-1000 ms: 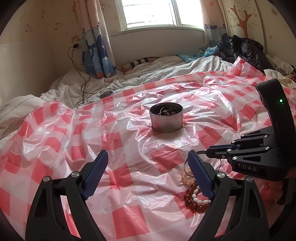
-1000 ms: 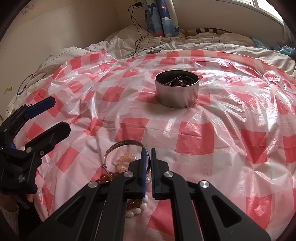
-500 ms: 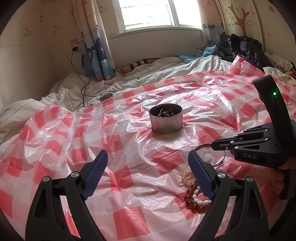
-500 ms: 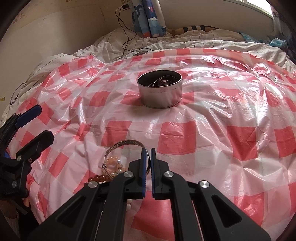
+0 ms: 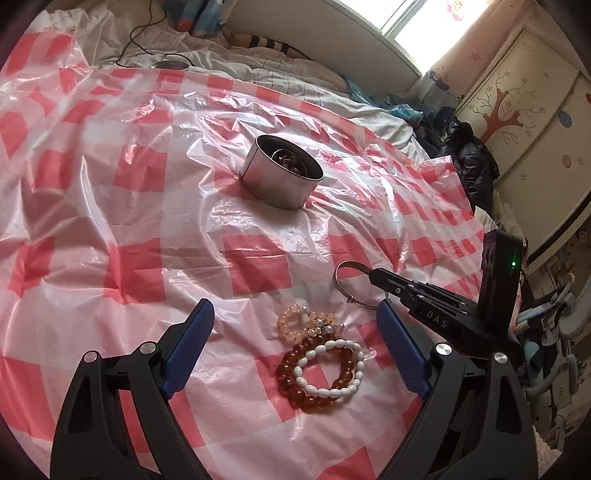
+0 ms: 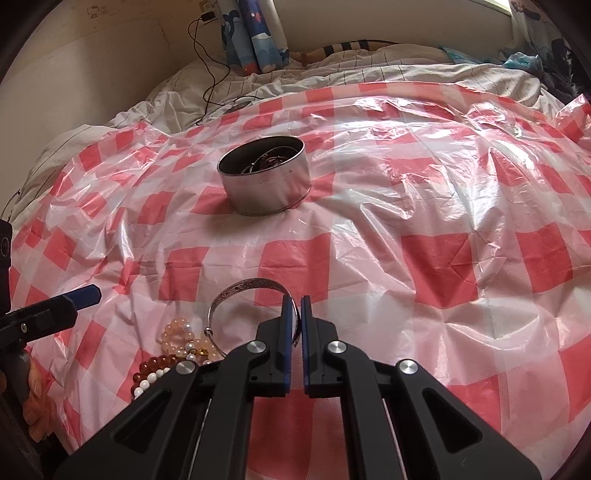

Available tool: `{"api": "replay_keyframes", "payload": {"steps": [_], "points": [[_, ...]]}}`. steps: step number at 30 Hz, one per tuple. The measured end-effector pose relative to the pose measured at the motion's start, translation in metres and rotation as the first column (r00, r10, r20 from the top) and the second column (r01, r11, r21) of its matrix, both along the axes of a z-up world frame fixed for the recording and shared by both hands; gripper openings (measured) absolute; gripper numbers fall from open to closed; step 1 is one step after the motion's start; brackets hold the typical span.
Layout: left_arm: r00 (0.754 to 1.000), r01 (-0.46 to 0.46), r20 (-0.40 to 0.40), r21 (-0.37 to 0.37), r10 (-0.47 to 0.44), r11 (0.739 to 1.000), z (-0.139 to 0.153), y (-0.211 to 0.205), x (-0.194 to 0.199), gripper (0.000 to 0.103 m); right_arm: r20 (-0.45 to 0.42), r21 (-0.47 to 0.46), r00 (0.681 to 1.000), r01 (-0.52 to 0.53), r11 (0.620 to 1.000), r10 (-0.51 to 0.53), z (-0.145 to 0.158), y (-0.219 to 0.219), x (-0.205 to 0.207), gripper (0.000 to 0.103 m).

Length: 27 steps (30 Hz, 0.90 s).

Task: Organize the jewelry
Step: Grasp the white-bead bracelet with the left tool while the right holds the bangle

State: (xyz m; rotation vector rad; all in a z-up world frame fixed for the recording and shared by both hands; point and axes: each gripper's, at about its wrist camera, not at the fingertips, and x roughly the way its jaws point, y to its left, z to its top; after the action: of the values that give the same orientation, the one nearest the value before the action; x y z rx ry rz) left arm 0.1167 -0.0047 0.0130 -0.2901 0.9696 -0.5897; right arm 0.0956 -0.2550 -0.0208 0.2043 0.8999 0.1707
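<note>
Right under my grippers is a bed covered with a crinkly plastic sheet (image 5: 258,266) in red and white squares. My left gripper (image 5: 295,328) has its blue fingers spread wide, and nothing is between them. Just ahead of it lie three bead bracelets in a little pile: a brown one (image 5: 295,369), a white one (image 5: 330,365) lying across it, and a pale peach one (image 5: 295,321) touching them on the far side.

My right gripper (image 6: 294,314) has its fingers pinched tight on the rim of a silver bangle (image 6: 251,290). The bangle sits just beside the bead pile.

The sheet has lots of open room around the beads and on toward the middle. Its right edge ends near a dark heap of clothes (image 5: 469,155).

Farther out, in the middle of the sheet, stands a round metal tin (image 6: 264,181). It is open on top, with dark jewelry tangled inside.

Past the sheet are white bedding (image 6: 332,74), a black cable (image 6: 210,59), a blue curtain (image 6: 255,33) and a cabinet with a painted tree (image 5: 506,107).
</note>
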Motion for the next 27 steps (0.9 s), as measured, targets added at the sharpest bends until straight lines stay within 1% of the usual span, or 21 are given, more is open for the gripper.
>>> {"api": "replay_keyframes", "payload": {"steps": [2, 5, 8, 9, 11, 13, 16, 18, 20, 22, 23, 24, 25, 27], "points": [[1.0, 0.026, -0.012, 0.007, -0.026, 1.0, -0.005, -0.005, 0.001, 0.085, -0.005, -0.001, 1.0, 0.001, 1.0, -0.001, -0.001, -0.001, 0.0, 0.005], [0.997, 0.068, -0.022, 0.037, -0.068, 0.997, -0.012, -0.02, -0.003, 0.085, -0.016, -0.004, 1.0, 0.001, 1.0, -0.001, -0.003, -0.001, 0.0, 0.005], [0.994, 0.11, -0.025, 0.046, -0.109, 0.993, -0.013, -0.032, -0.007, 0.085, -0.022, -0.004, 1.0, 0.008, 1.0, -0.008, -0.004, -0.002, 0.0, 0.005], [0.993, 0.122, -0.016, 0.063, -0.121, 0.991, -0.012, -0.036, -0.008, 0.085, -0.024, -0.002, 1.0, 0.011, 1.0, -0.011, -0.004, -0.003, 0.0, 0.005], [0.988, 0.154, 0.012, 0.123, -0.156, 0.98, -0.011, -0.044, -0.014, 0.085, -0.025, 0.0, 1.0, 0.017, 1.0, -0.017, -0.005, -0.005, 0.0, 0.005], [0.973, 0.213, 0.054, 0.167, -0.225, 0.963, -0.007, -0.053, -0.025, 0.085, -0.026, 0.004, 0.999, 0.021, 1.0, -0.021, -0.005, -0.007, 0.0, 0.005], [0.93, 0.319, 0.114, 0.219, -0.348, 0.922, 0.002, -0.062, -0.047, 0.085, -0.031, 0.01, 0.999, 0.025, 1.0, -0.025, -0.006, -0.009, 0.001, 0.005], [0.907, 0.375, 0.114, 0.221, -0.405, 0.9, 0.002, -0.064, -0.056, 0.085, -0.034, 0.013, 0.999, 0.026, 1.0, -0.025, -0.006, -0.009, 0.001, 0.005], [0.892, 0.409, 0.104, 0.232, -0.44, 0.883, 0.0, -0.065, -0.062, 0.085, -0.038, 0.015, 0.999, 0.023, 1.0, -0.023, -0.007, -0.009, 0.001, 0.005], [0.885, 0.419, 0.1, 0.255, -0.455, 0.871, -0.005, -0.068, -0.067, 0.08, -0.041, 0.016, 0.999, 0.019, 1.0, -0.019, -0.007, -0.008, 0.002, 0.005], [0.881, 0.424, 0.098, 0.271, -0.463, 0.864, -0.008, -0.07, -0.069, 0.074, -0.043, 0.015, 0.999, 0.017, 1.0, -0.016, -0.007, -0.007, 0.002, 0.005], [0.877, 0.43, 0.092, 0.285, -0.471, 0.857, -0.011, -0.073, -0.07, 0.064, -0.045, 0.016, 0.999, 0.016, 1.0, -0.015, -0.008, -0.006, 0.002, 0.005], [0.875, 0.435, 0.083, 0.297, -0.476, 0.85, -0.014, -0.077, -0.07, 0.058, -0.047, 0.017, 0.999, 0.015, 1.0, -0.014, -0.009, -0.006, 0.002, 0.005], [0.875, 0.433, 0.064, 0.339, -0.48, 0.835, -0.022, -0.082, -0.069, 0.039, -0.052, 0.019, 0.999, 0.016, 1.0, -0.015, -0.01, -0.006, 0.002, 0.005]]}}
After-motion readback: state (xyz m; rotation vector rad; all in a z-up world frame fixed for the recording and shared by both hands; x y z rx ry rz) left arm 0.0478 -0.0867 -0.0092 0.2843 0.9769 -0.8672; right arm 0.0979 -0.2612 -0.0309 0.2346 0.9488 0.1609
